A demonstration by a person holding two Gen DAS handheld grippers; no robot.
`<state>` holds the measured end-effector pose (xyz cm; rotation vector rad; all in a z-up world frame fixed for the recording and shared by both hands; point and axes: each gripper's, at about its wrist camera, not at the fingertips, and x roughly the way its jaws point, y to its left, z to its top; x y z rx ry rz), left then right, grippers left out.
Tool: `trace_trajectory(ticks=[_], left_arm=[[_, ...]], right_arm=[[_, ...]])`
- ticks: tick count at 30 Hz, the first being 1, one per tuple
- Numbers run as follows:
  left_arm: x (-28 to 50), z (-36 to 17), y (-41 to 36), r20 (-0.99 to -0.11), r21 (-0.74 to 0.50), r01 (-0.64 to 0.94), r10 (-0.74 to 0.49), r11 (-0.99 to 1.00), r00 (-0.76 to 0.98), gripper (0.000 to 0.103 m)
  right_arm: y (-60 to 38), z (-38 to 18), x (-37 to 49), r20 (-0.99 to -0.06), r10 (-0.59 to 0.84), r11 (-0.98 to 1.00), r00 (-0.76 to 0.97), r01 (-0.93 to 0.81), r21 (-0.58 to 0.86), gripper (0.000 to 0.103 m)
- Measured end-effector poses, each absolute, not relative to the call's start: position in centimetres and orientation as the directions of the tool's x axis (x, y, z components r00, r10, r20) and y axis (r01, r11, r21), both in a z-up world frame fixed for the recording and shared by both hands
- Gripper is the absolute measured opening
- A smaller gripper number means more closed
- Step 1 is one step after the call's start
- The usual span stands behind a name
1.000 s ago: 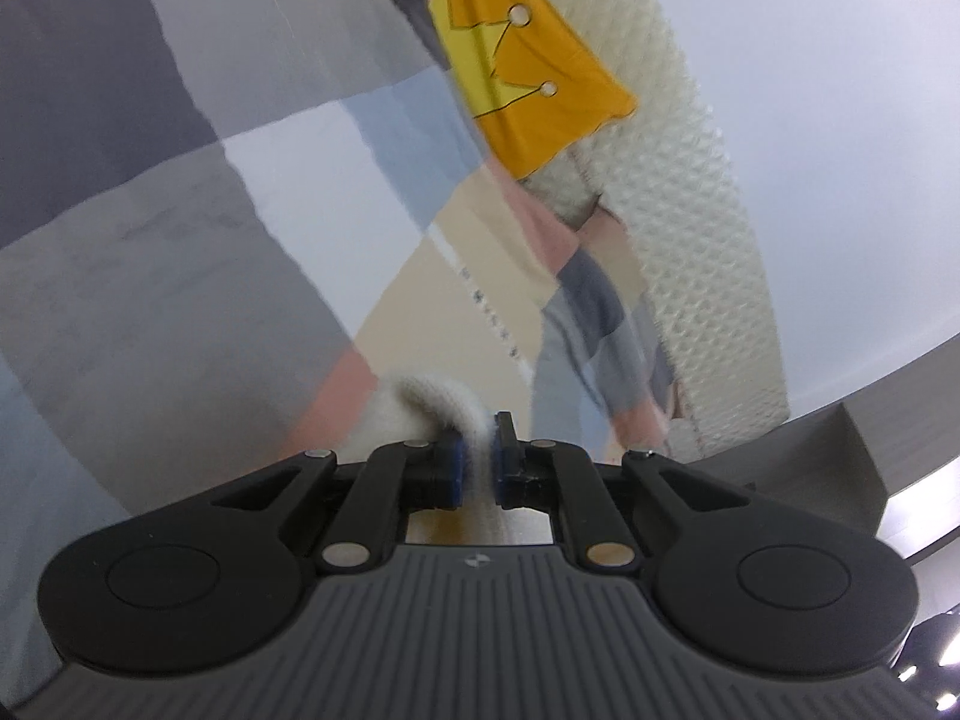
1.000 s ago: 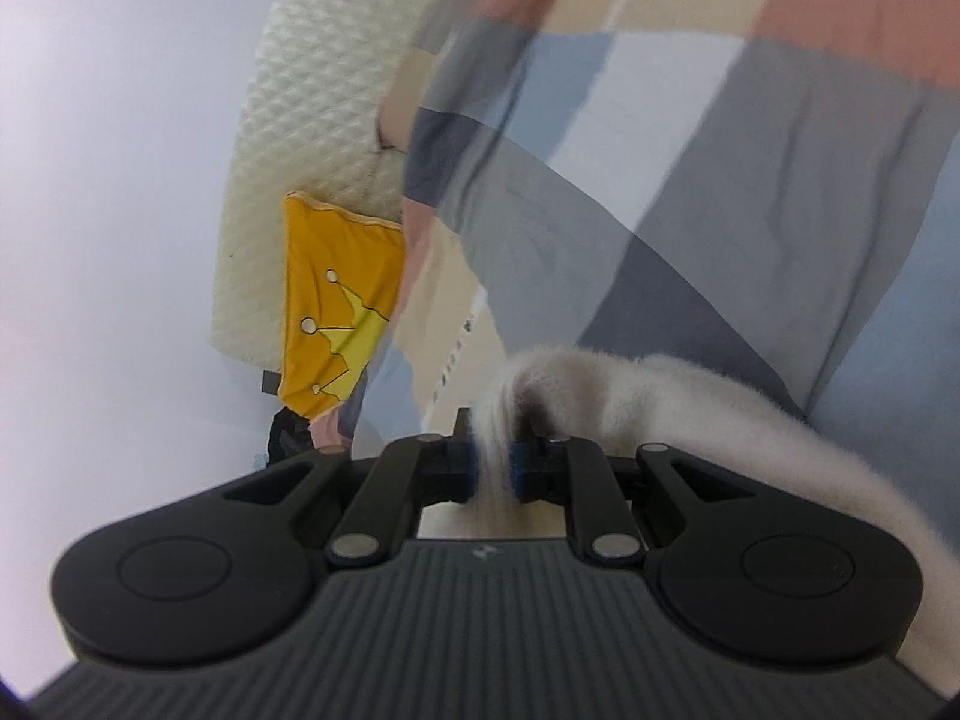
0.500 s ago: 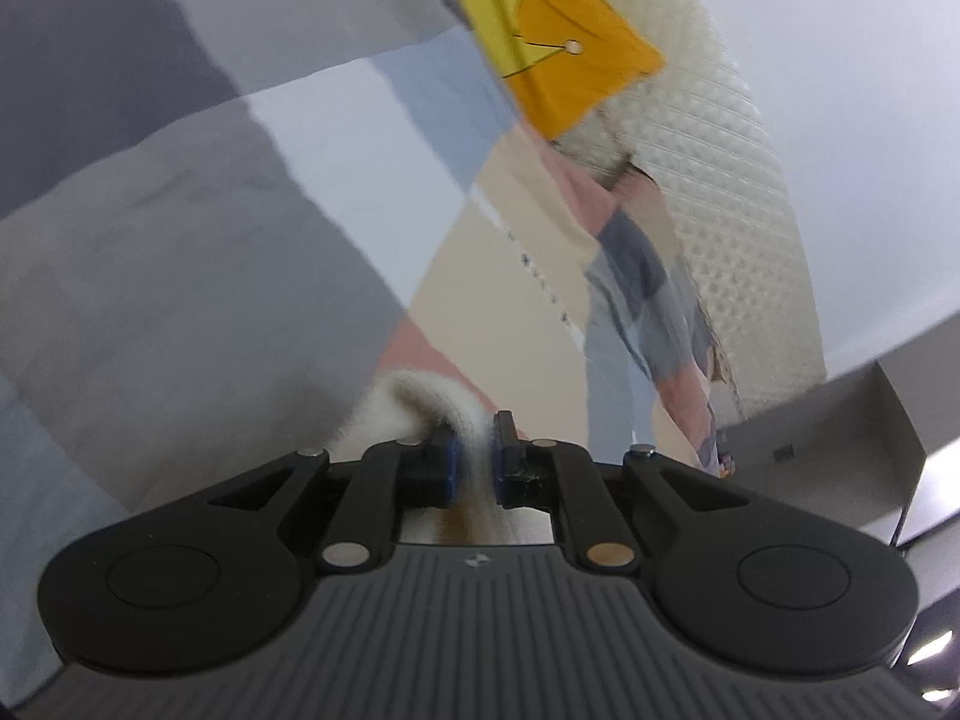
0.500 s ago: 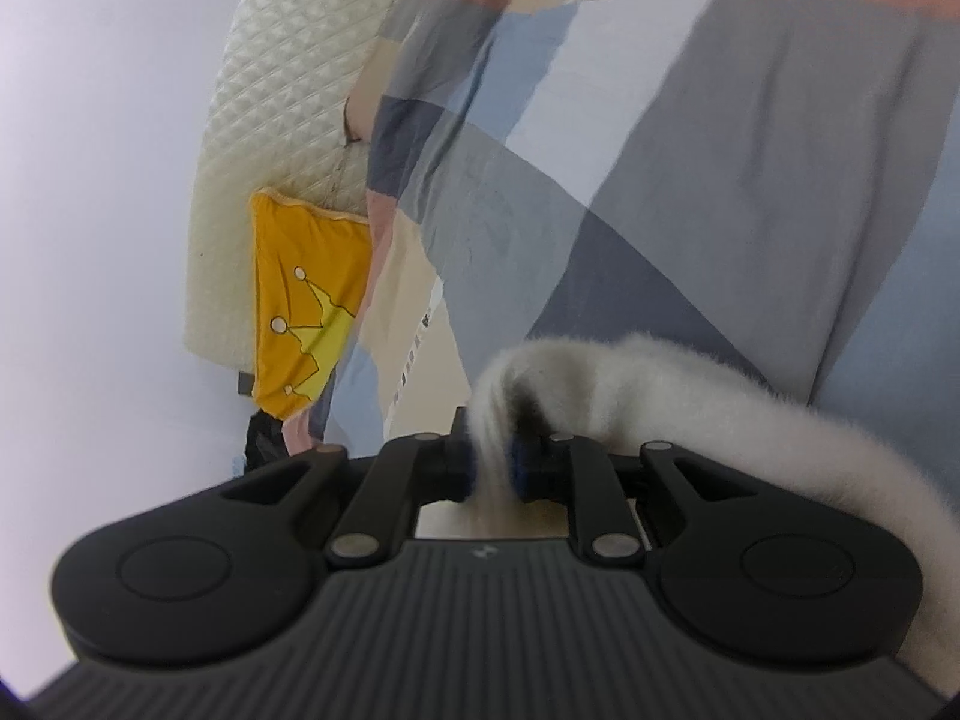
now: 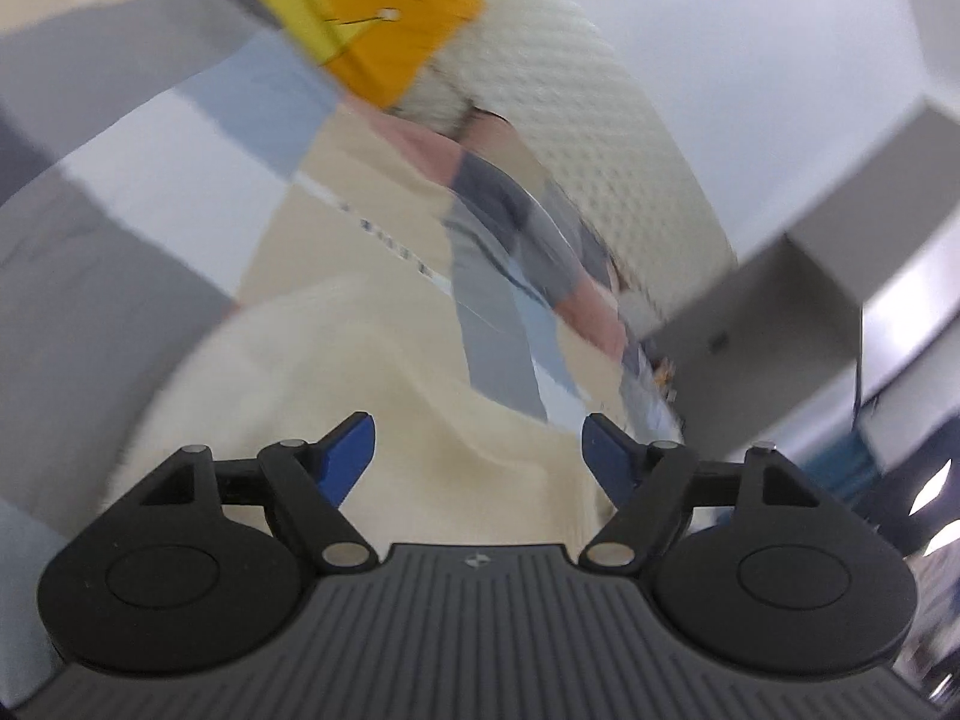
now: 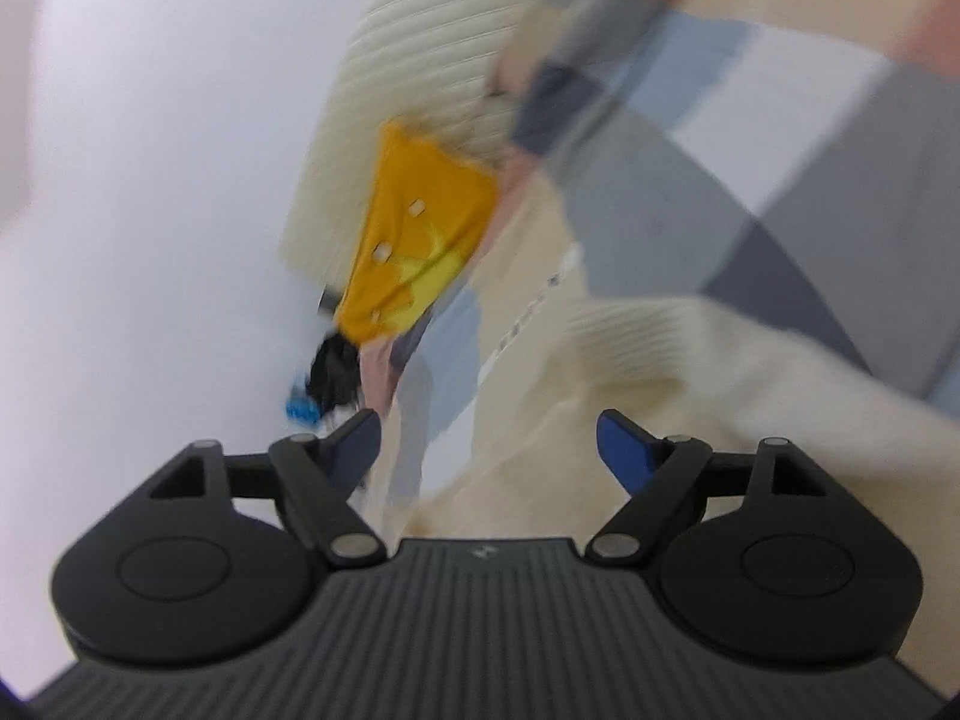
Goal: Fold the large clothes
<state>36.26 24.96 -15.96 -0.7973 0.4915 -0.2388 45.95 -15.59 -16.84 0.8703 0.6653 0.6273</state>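
A cream fuzzy garment (image 5: 336, 372) lies on a bed with a patchwork cover (image 5: 120, 252) of grey, blue, beige and pink blocks. In the left wrist view my left gripper (image 5: 479, 450) is opening, its blue pads wide apart; the cream cloth lies below and between them, untouched by the pads. The right wrist view shows the same garment (image 6: 690, 360), with a ribbed edge, spreading to the right. My right gripper (image 6: 489, 450) is opening too, and the cloth lies loose between its pads. Both views are blurred.
A yellow-orange pillow with a crown print (image 5: 360, 18) leans against the cream quilted headboard (image 5: 600, 138). The pillow (image 6: 420, 240) and headboard (image 6: 408, 78) also show in the right wrist view, beside a white wall. Grey furniture (image 5: 780, 312) stands past the bed.
Both grippers were shut on the cream garment; now their jaws stand wide and the cloth has dropped free. Both views have rolled and shifted.
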Motion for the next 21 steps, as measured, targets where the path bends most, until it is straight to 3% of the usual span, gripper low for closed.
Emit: trace_trajectory(ticks=[3,8,10,11,15,19,21], left_arm=[[36.9,-15.9,22.6,-0.400,-0.645,0.037,-0.378,0.764,0.835,0.081],[38.2,-17.2,20.7,-0.533,-0.461,-0.059,-0.223,0.885,0.816,0.081],[38.3,-17.6,20.7,-0.548,-0.431,-0.085,-0.186,0.898,0.816,0.081],[38.4,-17.7,20.8,-0.553,-0.421,-0.096,-0.171,0.902,0.816,0.081],[38.7,-18.3,21.0,-0.594,-0.328,-0.162,-0.070,0.931,0.801,0.081],[39.3,-19.0,21.9,-0.618,-0.335,-0.175,-0.076,0.926,0.783,0.081],[39.6,-19.4,22.0,-0.631,-0.323,-0.178,-0.072,0.929,0.772,0.081]], right_arm=[[-13.8,-15.9,45.5,-0.328,0.720,0.583,0.612,-0.276,0.764,0.082],[-13.0,-16.2,46.1,-0.435,0.633,0.713,0.640,-0.264,0.650,0.081],[-12.7,-16.2,46.3,-0.490,0.551,0.798,0.675,-0.254,0.547,0.080],[-12.4,-16.1,46.4,-0.509,0.511,0.835,0.693,-0.257,0.487,0.074],[-11.3,-17.0,46.9,-0.560,0.426,0.901,0.711,-0.275,0.336,0.068],[-10.3,-17.8,46.8,-0.595,0.334,0.942,0.731,-0.274,0.193,0.054],[-9.7,-18.4,46.7,-0.601,0.290,0.953,0.744,-0.279,0.115,0.054]])
